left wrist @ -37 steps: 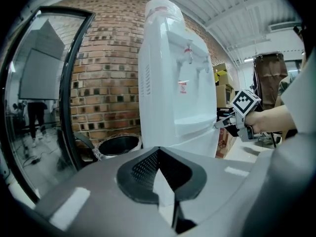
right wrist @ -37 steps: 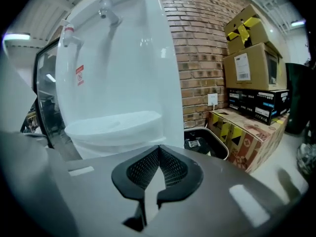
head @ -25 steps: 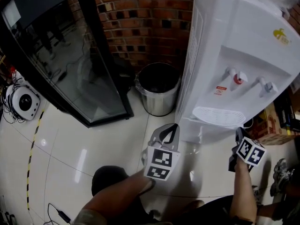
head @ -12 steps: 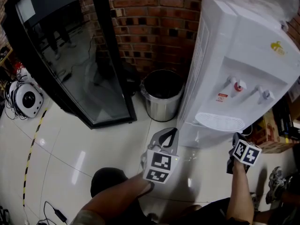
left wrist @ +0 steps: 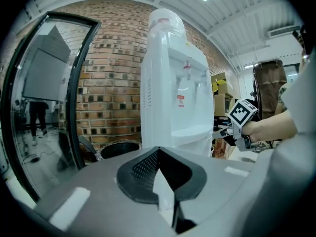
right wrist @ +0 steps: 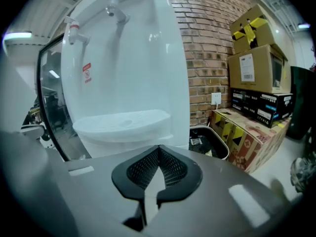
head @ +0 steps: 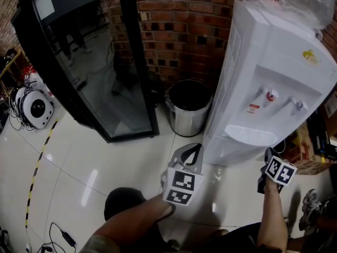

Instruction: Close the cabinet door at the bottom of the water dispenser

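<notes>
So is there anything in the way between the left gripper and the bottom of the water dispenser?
Nothing visible. The left gripper points at the water dispenser with only floor between. The metal bin stands off to the side, by the brick wall.

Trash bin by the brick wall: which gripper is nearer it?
Left. The left gripper hangs in front of the trash bin; the right gripper is across the water dispenser's front.
</notes>
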`<state>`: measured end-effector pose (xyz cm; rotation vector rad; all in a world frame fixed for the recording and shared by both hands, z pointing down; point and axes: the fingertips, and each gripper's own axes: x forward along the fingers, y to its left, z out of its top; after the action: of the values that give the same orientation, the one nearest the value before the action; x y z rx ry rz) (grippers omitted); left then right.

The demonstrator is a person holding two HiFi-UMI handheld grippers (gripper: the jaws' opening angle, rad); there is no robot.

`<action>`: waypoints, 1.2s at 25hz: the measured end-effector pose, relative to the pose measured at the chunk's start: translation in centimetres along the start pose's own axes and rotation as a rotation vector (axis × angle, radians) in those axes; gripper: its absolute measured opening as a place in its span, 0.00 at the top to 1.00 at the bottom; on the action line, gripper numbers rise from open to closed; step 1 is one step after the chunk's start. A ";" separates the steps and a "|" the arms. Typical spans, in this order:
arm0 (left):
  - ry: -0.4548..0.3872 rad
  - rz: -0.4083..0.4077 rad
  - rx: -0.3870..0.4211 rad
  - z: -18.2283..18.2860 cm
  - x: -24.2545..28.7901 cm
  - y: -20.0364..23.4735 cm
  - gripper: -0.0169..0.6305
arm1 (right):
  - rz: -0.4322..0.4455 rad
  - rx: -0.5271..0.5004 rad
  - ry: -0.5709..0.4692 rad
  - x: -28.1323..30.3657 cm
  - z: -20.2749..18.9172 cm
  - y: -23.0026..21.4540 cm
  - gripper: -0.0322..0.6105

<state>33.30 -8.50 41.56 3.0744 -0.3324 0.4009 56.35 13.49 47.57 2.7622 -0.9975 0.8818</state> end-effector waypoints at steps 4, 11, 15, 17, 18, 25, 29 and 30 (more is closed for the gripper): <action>-0.026 0.006 -0.011 0.7 -1.6 0.0 0.97 | 0.020 -0.063 -0.070 -2.7 1.9 2.6 0.95; -0.009 0.074 -0.050 -1.3 -7.1 2.1 0.97 | 0.128 -0.202 -0.179 -9.6 3.4 10.2 0.95; -0.074 0.079 -0.086 1.6 -12.6 2.5 0.97 | 0.229 -0.309 -0.193 -13.5 2.5 15.6 0.95; -0.113 0.086 -0.028 3.1 -15.2 2.3 0.97 | 0.273 -0.367 -0.194 -15.3 1.6 18.0 0.95; -0.120 0.091 -0.007 3.3 -16.3 2.2 0.97 | 0.294 -0.386 -0.198 -16.3 1.2 19.2 0.95; -0.098 0.156 -0.053 1.8 -22.7 5.0 0.97 | 0.437 -0.439 -0.245 -21.9 -1.0 26.5 0.95; -0.091 0.202 -0.057 0.3 -26.9 6.7 0.97 | 0.565 -0.422 -0.251 -24.6 -2.5 31.8 0.95; -0.089 0.202 -0.059 0.1 -27.8 6.6 0.97 | 0.597 -0.425 -0.245 -25.5 -3.2 33.1 0.95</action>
<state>5.65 -9.20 34.31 3.0166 -0.6492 0.2540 18.79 2.63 32.48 2.2650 -1.8557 0.3026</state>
